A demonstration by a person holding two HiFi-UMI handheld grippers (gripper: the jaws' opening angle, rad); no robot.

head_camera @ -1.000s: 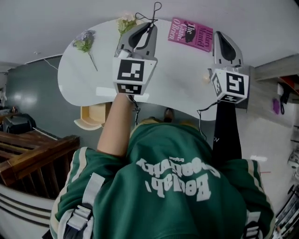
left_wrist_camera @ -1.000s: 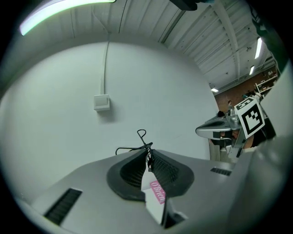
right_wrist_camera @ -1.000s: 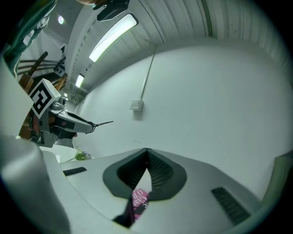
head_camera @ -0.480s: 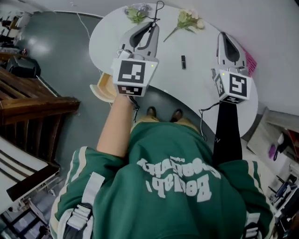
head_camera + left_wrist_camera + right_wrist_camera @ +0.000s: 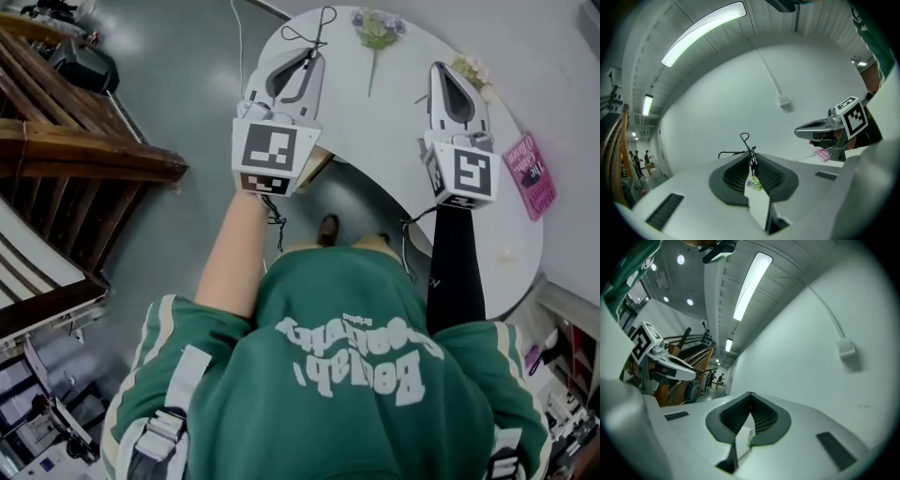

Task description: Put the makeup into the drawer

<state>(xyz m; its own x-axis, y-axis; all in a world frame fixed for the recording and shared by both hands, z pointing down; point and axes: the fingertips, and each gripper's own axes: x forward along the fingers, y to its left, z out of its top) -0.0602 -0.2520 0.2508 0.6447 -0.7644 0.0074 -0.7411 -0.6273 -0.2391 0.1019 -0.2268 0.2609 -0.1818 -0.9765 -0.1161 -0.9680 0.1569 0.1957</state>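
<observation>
Gripper in your left hand (image 5: 307,54) points level across the table, its jaws narrowed onto a thin black wire eyelash curler (image 5: 316,21). The curler's long axis runs straight on from the jaw tips, with its handle loops sticking out forward, away from you. Just right of this gripper's marker cube (image 5: 274,155), a sliver of the light wooden drawer (image 5: 317,167) shows beneath the near edge of the white oval table (image 5: 384,122). So the drawer lies back toward your body from the curler and lower than the tabletop, not ahead of the jaws. In my judgement, the left gripper needs to come back and down before letting go. Your right gripper (image 5: 442,70), jaws pressed together with nothing between them, hangs over the table farther from the drawer. The left one is nearer.
</observation>
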